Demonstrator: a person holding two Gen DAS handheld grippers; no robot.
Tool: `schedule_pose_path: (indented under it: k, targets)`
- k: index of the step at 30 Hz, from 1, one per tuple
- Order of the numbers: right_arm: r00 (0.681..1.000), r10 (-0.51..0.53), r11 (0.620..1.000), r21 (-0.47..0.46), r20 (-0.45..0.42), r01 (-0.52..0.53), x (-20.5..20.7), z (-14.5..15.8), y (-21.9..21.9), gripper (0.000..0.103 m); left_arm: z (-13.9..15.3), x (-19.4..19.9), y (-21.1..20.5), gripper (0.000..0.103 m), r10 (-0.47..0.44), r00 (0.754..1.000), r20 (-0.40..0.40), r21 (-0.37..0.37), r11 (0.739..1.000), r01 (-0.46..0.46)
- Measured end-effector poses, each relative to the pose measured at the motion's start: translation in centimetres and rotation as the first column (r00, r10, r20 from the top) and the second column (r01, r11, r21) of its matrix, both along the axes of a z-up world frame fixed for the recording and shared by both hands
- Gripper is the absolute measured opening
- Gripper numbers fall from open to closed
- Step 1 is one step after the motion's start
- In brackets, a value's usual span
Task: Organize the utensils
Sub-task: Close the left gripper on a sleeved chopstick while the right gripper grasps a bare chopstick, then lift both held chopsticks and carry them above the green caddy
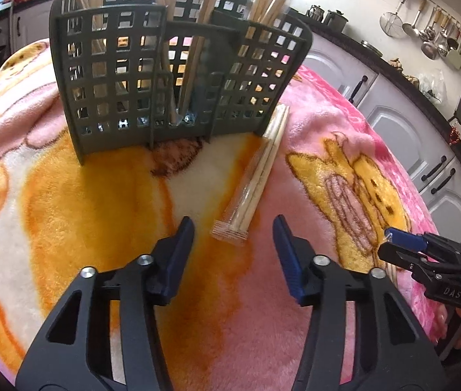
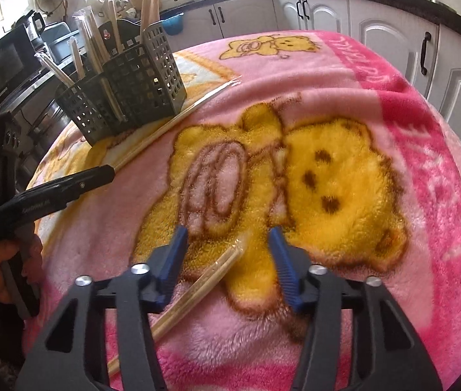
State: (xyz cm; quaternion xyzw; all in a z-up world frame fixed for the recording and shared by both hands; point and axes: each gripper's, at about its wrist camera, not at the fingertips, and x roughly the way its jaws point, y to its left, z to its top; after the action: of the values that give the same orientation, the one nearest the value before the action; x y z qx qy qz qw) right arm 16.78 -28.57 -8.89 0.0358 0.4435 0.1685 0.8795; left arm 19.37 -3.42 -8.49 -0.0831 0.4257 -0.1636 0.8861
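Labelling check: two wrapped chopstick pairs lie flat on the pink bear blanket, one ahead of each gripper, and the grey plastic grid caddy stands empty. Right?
Not quite. The grey plastic grid caddy is not empty: several wrapped chopsticks stand upright in it, as both wrist views show. The rest holds: one clear-wrapped wooden chopstick pair lies ahead of the left gripper, another between the right gripper jaws, both on the pink bear blanket.

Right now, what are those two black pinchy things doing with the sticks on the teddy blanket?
A person holds a hand-held gripper in each hand, tidying wrapped chopsticks into the grey utensil basket, which already holds several. The left hand-held gripper is open just short of one wrapped chopstick pair lying beside the basket. The right hand-held gripper is open around another wrapped pair on the pink blanket. Neither pair is gripped yet.
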Motion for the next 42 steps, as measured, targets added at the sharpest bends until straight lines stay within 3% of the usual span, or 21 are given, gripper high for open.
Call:
schedule_pose_path:
  k: [4,11,16,22,29,42]
  targets:
    - [1.000,0.015,1.000,0.012,-0.011,-0.015,0.0,-0.3,-0.2,0.013,-0.1,0.1,0.4,0.028,0.012,1.000,-0.007,-0.009,1.000,-0.012]
    - [1.000,0.027,0.997,0.076,0.000,-0.027,-0.1,0.1,-0.3,0.008,-0.1,0.1,1.3,0.010,0.027,0.999,-0.017,-0.020,0.999,-0.027]
    - [0.997,0.057,0.993,0.096,0.045,-0.061,-0.3,1.5,0.5,0.007,0.5,-0.5,2.3,0.006,0.034,0.999,0.003,-0.062,0.997,-0.034]
    - [0.986,0.096,0.982,0.148,0.135,-0.116,-0.6,5.0,1.4,0.006,4.6,-2.1,4.3,0.005,0.063,0.992,0.107,-0.108,0.993,-0.051]
    - [0.957,0.138,0.968,0.172,0.255,-0.185,-0.9,9.8,3.0,0.006,10.9,-4.2,5.7,0.004,0.066,0.963,0.260,-0.149,0.988,-0.028]
    - [0.887,0.154,0.952,0.174,0.435,-0.250,-0.9,16.8,4.9,0.006,17.7,-6.3,6.8,0.003,0.067,0.910,0.409,-0.222,0.975,0.027]
